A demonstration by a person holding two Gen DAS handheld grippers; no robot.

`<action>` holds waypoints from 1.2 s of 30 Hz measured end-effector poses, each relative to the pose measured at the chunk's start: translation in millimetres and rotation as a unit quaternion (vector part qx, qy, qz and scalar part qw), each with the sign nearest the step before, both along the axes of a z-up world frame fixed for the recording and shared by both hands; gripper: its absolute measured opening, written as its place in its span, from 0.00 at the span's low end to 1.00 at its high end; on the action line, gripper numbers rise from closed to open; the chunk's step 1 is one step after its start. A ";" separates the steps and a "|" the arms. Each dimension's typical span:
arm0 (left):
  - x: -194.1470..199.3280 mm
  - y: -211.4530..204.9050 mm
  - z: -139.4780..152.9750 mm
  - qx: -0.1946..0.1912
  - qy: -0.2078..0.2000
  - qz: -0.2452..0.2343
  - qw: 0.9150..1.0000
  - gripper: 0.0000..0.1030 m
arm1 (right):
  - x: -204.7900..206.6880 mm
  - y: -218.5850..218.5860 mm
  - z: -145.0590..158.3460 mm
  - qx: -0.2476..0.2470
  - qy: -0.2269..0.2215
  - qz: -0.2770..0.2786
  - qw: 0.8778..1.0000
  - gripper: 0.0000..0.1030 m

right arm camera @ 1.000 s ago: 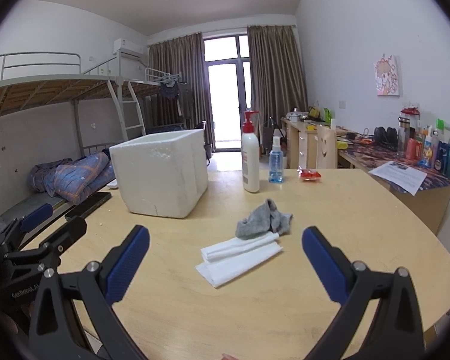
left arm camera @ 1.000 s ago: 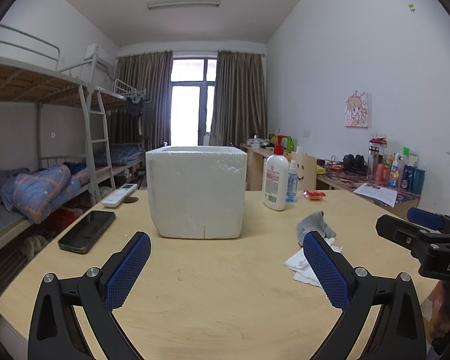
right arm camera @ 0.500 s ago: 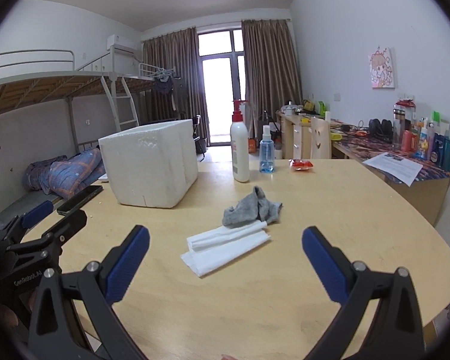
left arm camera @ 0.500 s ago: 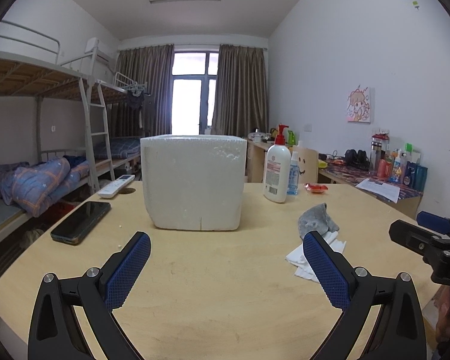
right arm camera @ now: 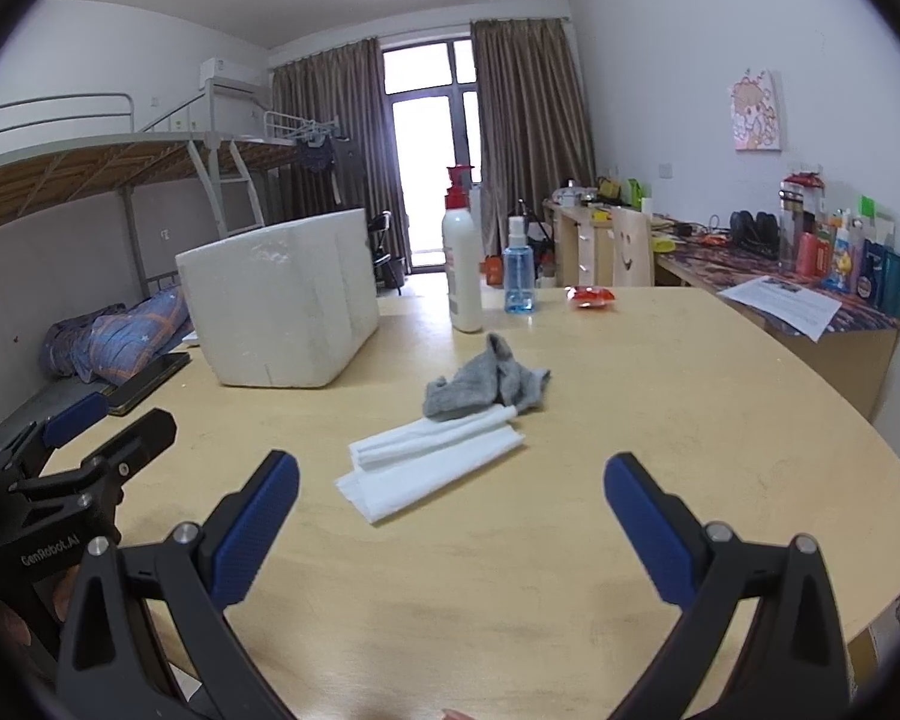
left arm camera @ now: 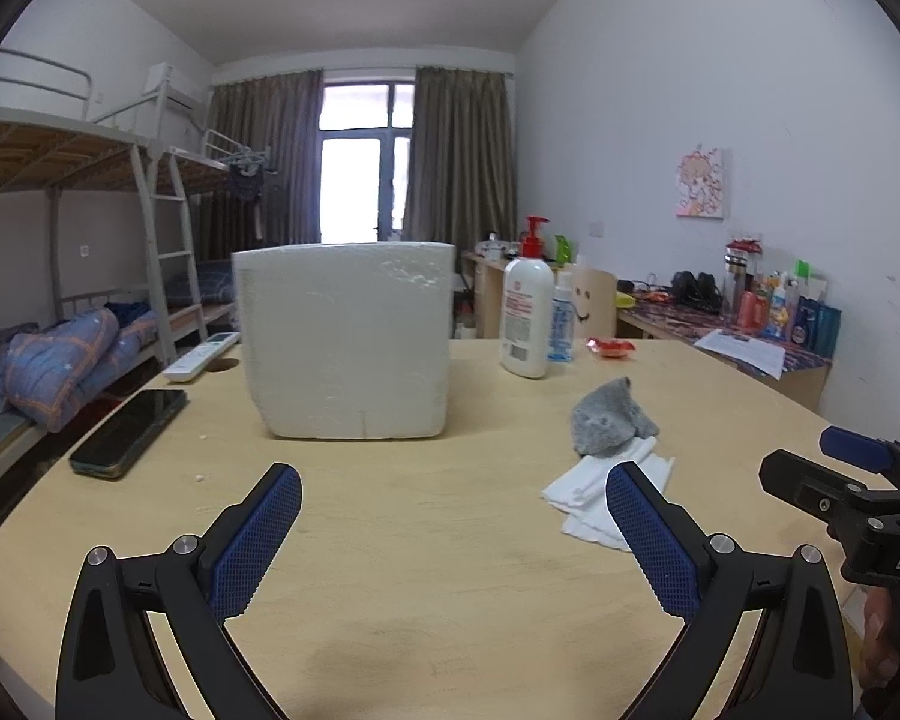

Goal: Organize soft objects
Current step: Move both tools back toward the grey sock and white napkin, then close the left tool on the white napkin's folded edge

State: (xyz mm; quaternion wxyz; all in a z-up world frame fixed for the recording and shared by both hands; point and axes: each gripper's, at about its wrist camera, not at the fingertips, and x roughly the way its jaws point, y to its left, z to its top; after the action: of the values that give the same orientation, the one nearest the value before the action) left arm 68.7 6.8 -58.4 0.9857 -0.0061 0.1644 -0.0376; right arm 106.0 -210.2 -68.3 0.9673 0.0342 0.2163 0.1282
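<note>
A crumpled grey sock point(right arm camera: 489, 384) lies mid-table, its edge resting on a folded white cloth point(right arm camera: 429, 462). The left wrist view shows the grey sock point(left arm camera: 609, 420) and the white cloth point(left arm camera: 600, 495) to the right of a white foam box point(left arm camera: 345, 339). My right gripper point(right arm camera: 450, 504) is open just short of the cloth, nothing between its fingers. My left gripper point(left arm camera: 453, 516) is open too, low over bare table in front of the box. Each gripper shows at the side of the other's view.
A white foam box point(right arm camera: 282, 315) stands left of the cloths. Behind them are a red-capped lotion bottle point(right arm camera: 462, 264), a blue spray bottle point(right arm camera: 519, 279) and a red packet point(right arm camera: 591, 297). A black phone point(left arm camera: 129, 432) and a remote point(left arm camera: 201, 354) lie at the table's left.
Both grippers have dropped lower and moved forward toward the box and the cloths. The sock and cloth have not moved.
</note>
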 end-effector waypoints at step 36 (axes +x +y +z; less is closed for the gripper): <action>91.4 -86.8 -20.4 0.016 0.181 -0.153 0.971 0.99 | 19.0 -64.9 -14.8 0.025 0.043 -0.055 0.997 1.00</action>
State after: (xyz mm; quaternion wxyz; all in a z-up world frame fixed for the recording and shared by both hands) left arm 160.1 -80.0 -78.8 0.9221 0.0280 0.3393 -0.1837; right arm 125.0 -275.1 -83.1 0.9614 0.0753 0.2526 0.0784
